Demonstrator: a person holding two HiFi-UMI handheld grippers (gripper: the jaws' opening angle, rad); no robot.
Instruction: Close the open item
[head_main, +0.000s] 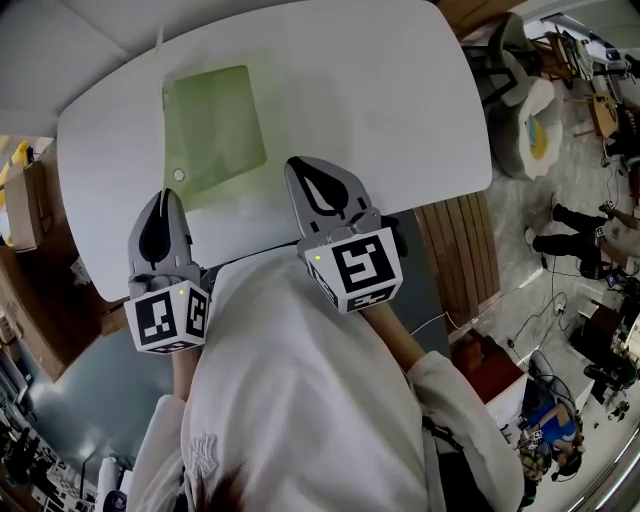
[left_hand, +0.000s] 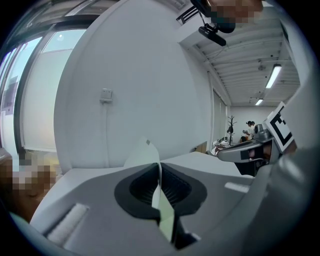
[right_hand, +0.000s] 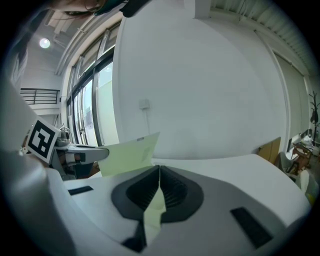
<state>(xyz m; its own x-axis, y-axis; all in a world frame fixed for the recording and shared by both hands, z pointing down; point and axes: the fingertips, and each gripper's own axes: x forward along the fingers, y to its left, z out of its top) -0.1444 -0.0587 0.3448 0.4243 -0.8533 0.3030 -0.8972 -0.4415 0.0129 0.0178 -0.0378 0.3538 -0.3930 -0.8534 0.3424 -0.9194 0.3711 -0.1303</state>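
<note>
A thin pale green folder (head_main: 215, 125) lies on the white table (head_main: 400, 90), with a small round button (head_main: 178, 175) near its left edge. My left gripper (head_main: 168, 195) is at the folder's near left corner. Its jaws are shut on a pale green sheet (left_hand: 161, 197), which runs edge-on between them and rises above the tips. My right gripper (head_main: 305, 165) is at the near right corner and is shut on the same pale green sheet (right_hand: 127, 155), which spreads out to its left. In the right gripper view, the left gripper (right_hand: 82, 150) shows beyond the sheet.
The table's near edge (head_main: 260, 245) runs just under both grippers, against my body. A slatted wooden panel (head_main: 460, 255) stands at the right of the table and a chair (head_main: 520, 100) stands further right. A white wall with a socket (left_hand: 105, 95) rises behind the table.
</note>
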